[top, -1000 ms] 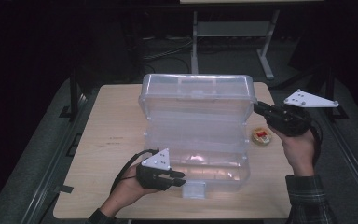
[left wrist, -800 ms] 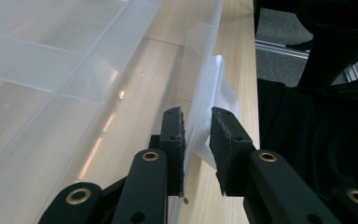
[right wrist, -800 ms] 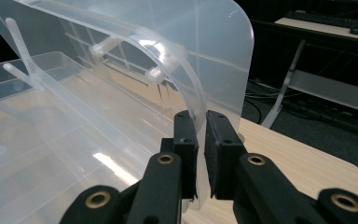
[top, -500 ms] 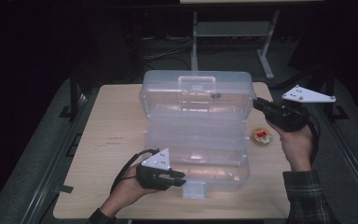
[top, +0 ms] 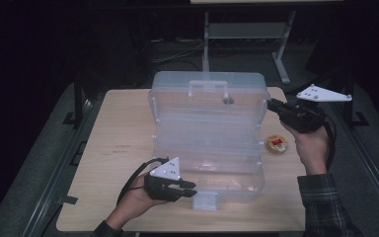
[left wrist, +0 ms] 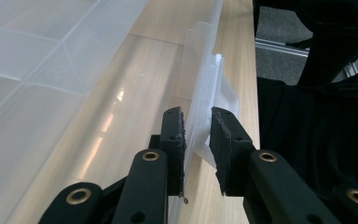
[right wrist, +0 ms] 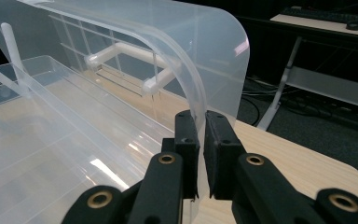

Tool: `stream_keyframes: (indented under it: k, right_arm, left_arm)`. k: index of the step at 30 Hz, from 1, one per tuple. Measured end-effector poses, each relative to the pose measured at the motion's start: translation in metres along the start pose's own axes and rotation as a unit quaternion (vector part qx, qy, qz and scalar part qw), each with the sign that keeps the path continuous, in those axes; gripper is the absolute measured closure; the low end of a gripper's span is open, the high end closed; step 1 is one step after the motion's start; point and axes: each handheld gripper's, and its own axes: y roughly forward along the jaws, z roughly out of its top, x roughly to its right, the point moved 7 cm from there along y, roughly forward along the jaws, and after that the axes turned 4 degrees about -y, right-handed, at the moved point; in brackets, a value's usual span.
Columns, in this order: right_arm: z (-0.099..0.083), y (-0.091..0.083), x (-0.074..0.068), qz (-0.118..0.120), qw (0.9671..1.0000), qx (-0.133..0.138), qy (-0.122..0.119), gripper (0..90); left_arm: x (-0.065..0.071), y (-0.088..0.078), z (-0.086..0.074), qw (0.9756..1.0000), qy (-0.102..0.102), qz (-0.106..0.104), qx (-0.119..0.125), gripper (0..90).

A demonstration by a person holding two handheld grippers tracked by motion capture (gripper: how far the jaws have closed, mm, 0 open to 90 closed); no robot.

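Along its own black jaws, the right tool (right wrist: 200,154) visibly pinches the clear lid's rim (right wrist: 193,100).

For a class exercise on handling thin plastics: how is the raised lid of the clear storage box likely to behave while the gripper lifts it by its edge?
The lid looks thin and clear, so probably light and somewhat flexible. The right gripper pinches only its rim, so it may twist. Its glossy surface could slip.

box (top: 207,143): clear glossy plastic | table (top: 113,143): pale matt wood | claws: matt black
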Motion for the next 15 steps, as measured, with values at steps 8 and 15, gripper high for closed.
stream_keyframes:
  k: [8,15]
  right_arm:
    - [0.003,0.007,0.004,-0.009,0.9999,-0.001,0.007,84.7]
    - [0.005,0.012,0.006,-0.027,0.9994,-0.001,0.020,85.1]
  left_arm:
    - [-0.001,0.000,0.000,1.0000,0.001,0.001,-0.002,74.8]
    - [-0.001,0.000,0.000,1.0000,0.002,0.001,-0.002,74.8]
